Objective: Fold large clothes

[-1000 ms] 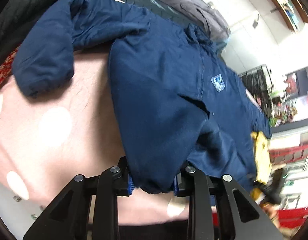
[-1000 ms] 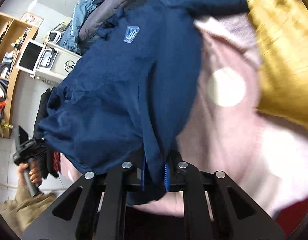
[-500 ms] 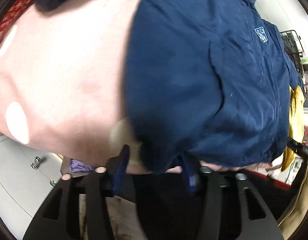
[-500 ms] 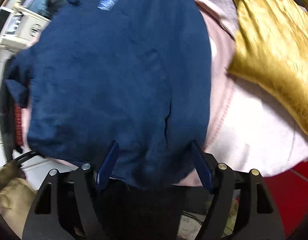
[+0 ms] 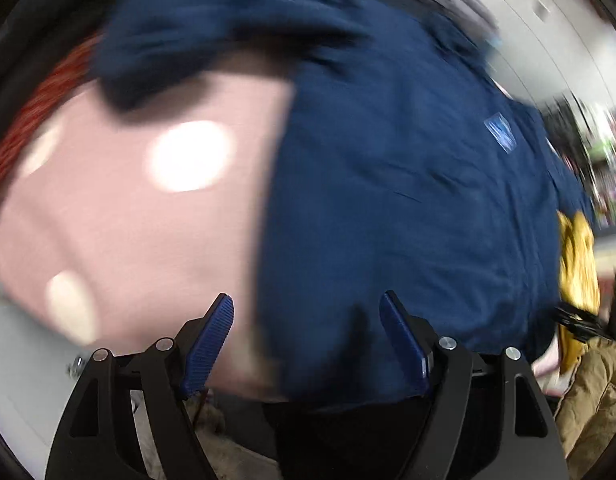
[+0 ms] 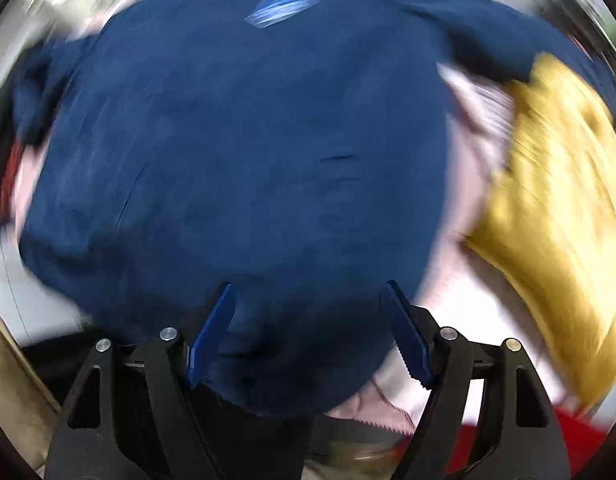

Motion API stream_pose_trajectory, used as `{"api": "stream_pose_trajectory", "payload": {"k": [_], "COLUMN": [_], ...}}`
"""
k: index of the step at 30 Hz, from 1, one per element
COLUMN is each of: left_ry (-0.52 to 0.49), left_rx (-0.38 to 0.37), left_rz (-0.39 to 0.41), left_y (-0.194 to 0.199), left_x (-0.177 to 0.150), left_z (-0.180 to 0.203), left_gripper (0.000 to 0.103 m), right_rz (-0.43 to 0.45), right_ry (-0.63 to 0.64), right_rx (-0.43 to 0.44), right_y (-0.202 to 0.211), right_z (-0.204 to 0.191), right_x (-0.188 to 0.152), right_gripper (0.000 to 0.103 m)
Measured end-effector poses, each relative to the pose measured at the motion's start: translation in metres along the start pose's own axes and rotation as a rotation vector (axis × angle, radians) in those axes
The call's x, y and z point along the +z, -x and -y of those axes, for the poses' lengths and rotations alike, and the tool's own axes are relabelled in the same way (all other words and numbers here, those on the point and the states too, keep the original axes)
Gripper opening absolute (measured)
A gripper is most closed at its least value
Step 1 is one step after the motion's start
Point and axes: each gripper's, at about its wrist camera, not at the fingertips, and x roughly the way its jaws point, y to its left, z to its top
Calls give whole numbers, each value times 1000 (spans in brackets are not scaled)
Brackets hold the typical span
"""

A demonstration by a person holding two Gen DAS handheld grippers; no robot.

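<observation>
Navy jacket (image 5: 408, 208) flat on pink blanket (image 5: 139, 240), hem near, collar far; both tools' jaws opening, nothing gripped.

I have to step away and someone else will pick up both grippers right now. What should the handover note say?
Left gripper: jaws opening, pads clear of the cloth, over the near hem of the navy jacket.
Right gripper: jaws opening too, nothing pinched, above the hem's other end.
Jacket: lies spread front up, logo patch showing, on the pink spotted blanket; a yellow cloth lies beside it.
Done: jacket laid out and let go.
Left: no fold shows yet; the sleeve lies out to the side. Probably bring the sleeves in, then fold the body.
</observation>
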Motion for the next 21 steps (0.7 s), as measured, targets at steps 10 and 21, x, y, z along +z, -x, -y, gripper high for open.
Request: {"api": "stream_pose_trajectory", "payload": {"k": [10, 21], "left_ry": [-71, 26], "left_rx": [181, 243], "left_rz": [-136, -96], "left_y": [-106, -109], "left_x": [46, 63], "left_z": [31, 31], "left_gripper": [88, 97], "right_rz": [-144, -71], "right_ry": [134, 193], "right_rx": [-44, -44], "right_y": [-78, -91], "right_z": [-36, -27], "right_x": [51, 80], "right_gripper": [83, 97]}}
